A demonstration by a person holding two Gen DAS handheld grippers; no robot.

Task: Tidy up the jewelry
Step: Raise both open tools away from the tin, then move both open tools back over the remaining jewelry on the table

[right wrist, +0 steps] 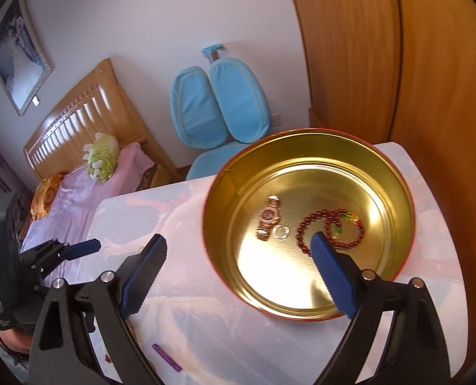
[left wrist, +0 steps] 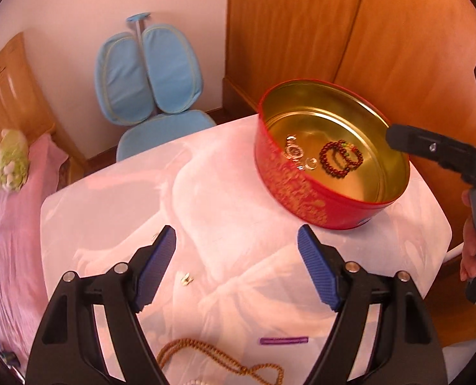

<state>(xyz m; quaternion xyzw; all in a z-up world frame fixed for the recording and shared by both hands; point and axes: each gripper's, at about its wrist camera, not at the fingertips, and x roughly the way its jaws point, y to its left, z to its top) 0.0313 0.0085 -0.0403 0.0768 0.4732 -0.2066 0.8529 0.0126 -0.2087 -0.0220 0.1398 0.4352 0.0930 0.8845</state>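
Observation:
A round red tin (left wrist: pixel 289 189) with a gold inside (right wrist: pixel 302 288) stands at the table's far right. In it lie a watch (right wrist: pixel 269 216), a silver ring (right wrist: pixel 281 231) and a dark red bead bracelet (right wrist: pixel 331 228); they show in the left wrist view too (left wrist: pixel 340 158). My right gripper (right wrist: pixel 238 248) is open and empty, low over the tin's near rim. My left gripper (left wrist: pixel 236 240) is open and empty above the table. A small earring (left wrist: pixel 186 278), a brown bead necklace (left wrist: pixel 218 357) and a purple bar (left wrist: pixel 283 340) lie on the table near it.
The table (left wrist: pixel 109 211) has a white patterned cloth. A blue chair (left wrist: pixel 154 96) stands behind it. A bed with a pink cover (left wrist: pixel 6 224) is at the left and a wooden wardrobe (left wrist: pixel 366 32) at the right.

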